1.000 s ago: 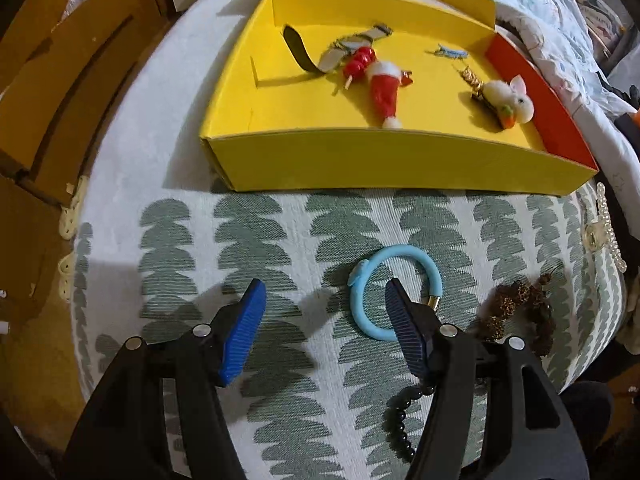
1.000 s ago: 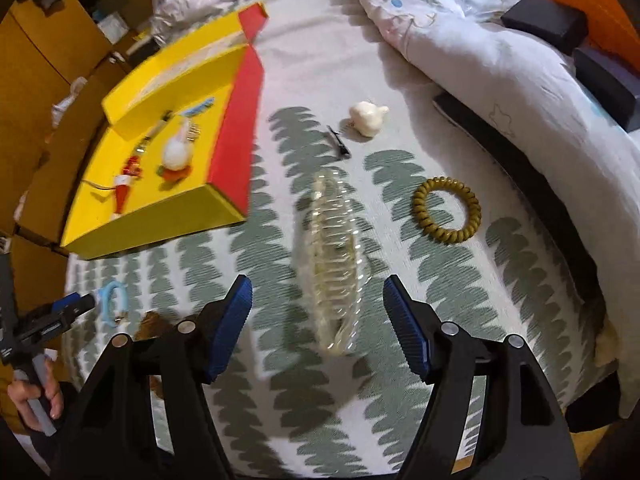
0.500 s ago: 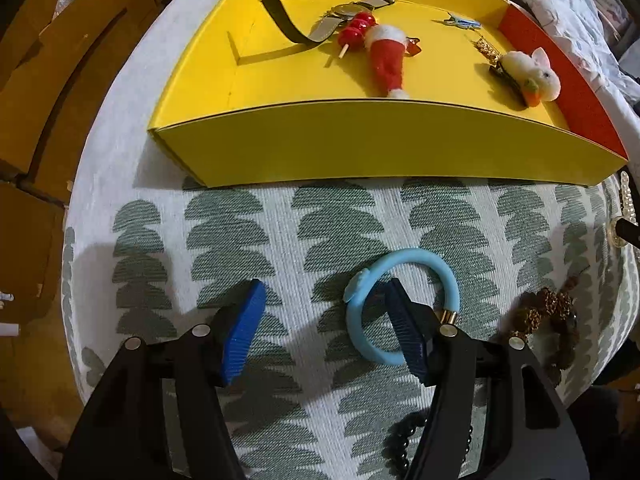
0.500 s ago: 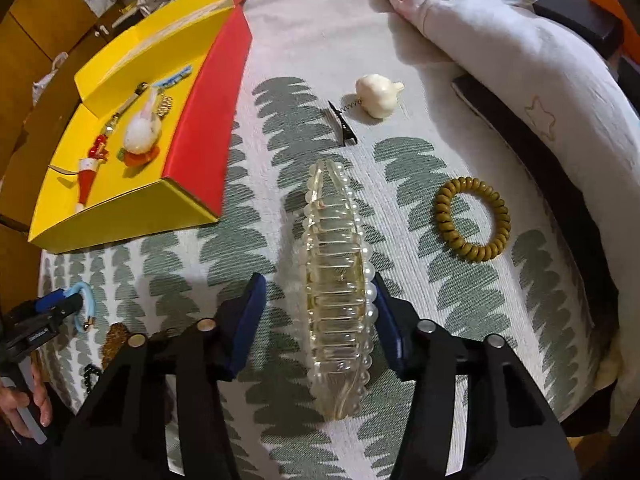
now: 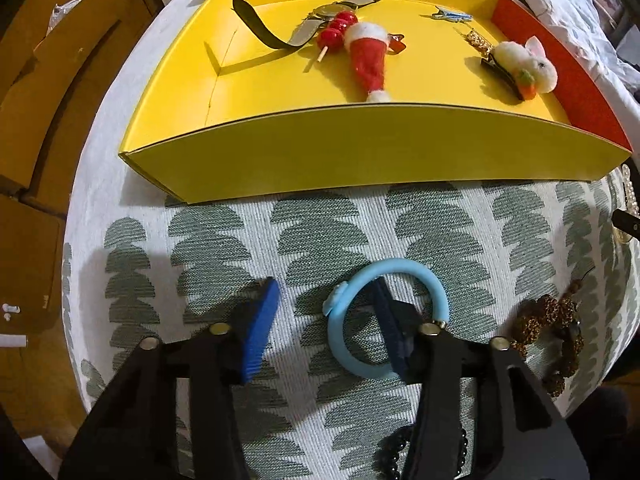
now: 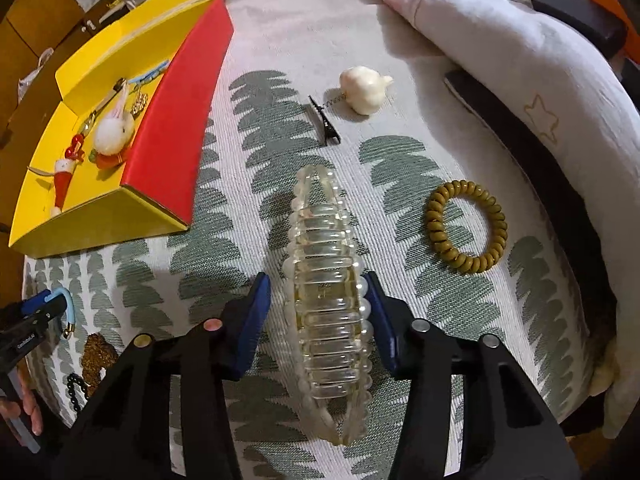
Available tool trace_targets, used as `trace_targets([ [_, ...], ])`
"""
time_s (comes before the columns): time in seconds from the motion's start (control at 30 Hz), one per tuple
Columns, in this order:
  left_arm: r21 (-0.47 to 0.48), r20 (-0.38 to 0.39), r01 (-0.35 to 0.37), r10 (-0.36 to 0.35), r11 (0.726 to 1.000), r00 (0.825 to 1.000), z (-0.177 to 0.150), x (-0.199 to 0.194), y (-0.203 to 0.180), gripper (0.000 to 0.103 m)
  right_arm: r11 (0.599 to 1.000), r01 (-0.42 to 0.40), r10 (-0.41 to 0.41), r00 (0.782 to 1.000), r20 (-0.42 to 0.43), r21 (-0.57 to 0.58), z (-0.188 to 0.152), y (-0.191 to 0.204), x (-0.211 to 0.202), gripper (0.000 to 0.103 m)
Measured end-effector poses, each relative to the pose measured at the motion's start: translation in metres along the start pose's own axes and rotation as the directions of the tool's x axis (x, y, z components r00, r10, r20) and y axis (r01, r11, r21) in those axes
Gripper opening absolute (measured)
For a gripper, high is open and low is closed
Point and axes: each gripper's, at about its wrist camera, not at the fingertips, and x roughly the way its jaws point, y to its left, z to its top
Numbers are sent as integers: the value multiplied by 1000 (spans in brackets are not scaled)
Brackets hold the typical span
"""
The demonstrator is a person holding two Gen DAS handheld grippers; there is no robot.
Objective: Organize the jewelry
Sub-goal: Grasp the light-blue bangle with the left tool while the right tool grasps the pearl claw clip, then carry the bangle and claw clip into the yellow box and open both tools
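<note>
one blue bracelet (image 5: 384,324) around a finger of the unclenched left gripper (image 5: 324,324); one clear hair claw (image 6: 324,296) between the parted right gripper (image 6: 316,316) pads

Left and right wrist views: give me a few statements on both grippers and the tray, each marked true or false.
1. The right gripper straddles the clear hair claw. True.
2. The left gripper has one finger through the blue bracelet. True.
3. The blue bracelet lies in the yellow tray. False: it is on the patterned cloth, in front of the tray.
4. The olive coil hair tie is in the tray. False: it lies on the cloth.
5. The tray holds a watch. True.
</note>
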Motion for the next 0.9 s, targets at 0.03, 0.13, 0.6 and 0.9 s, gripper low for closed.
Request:
trace_targets([
  [0.03, -7, -1, 8, -8, 1000, 1000, 0, 0, 2, 37, 1000, 3, -3, 1000, 1, 5, -1, -2, -1, 40],
  [0.13, -25, -9, 55, -55, 998, 998, 1, -2, 8, 19, 999, -27, 26, 1000, 13, 36, -3, -9, -5, 36],
  [0.6, -45, 52, 137, -135, 989, 989, -18, -38, 26, 13, 993, -103, 96, 989, 113, 59, -13, -14, -48, 36],
  [0.9, -25, 141, 194, -189, 981, 972, -3, -84, 28, 13, 983, -180, 182, 964, 194, -30, 1, 24, -97, 35],
])
